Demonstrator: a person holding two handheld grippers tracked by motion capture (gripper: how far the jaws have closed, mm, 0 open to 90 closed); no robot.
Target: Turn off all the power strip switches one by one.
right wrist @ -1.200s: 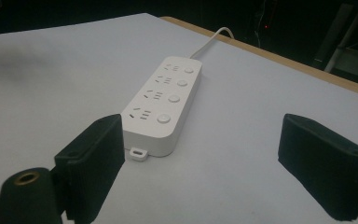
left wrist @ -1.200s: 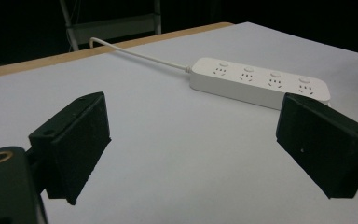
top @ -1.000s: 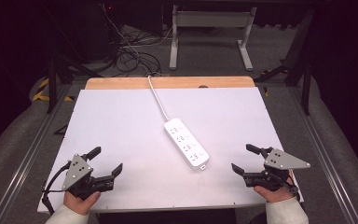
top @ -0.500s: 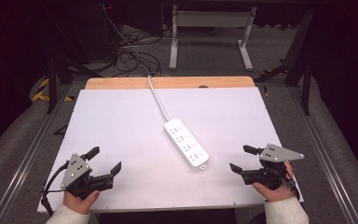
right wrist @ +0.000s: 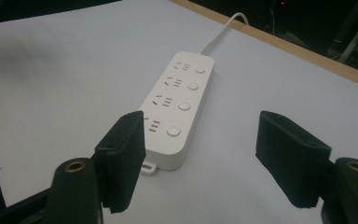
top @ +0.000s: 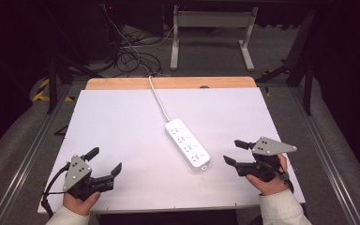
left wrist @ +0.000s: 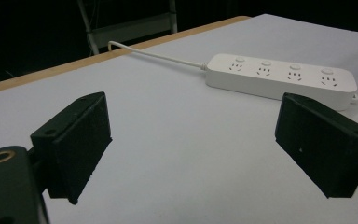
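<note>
A white power strip (top: 187, 143) with several sockets lies slantwise in the middle of the white tabletop (top: 117, 122). Its cord (top: 158, 96) runs off the far edge. My right gripper (top: 232, 151) hovers just right of the strip's near end and points at it. Its jaws are open and have just been closing, with nothing between them. In the right gripper view the strip (right wrist: 177, 109) lies just beyond the gripper (right wrist: 205, 158), its near corner hidden behind the left jaw. My left gripper (top: 106, 159) stands wide open at the front left. The strip (left wrist: 279, 77) lies well ahead of that gripper (left wrist: 196, 140).
A wooden strip (top: 122, 83) borders the table's far edge. Metal rails (top: 35, 150) run along both sides. Behind the table are tangled cables (top: 131, 51) on the floor and a grey metal stand (top: 211, 28).
My right gripper has moved left toward the strip's near end and its jaws have narrowed. The left gripper and the strip have stayed put.
</note>
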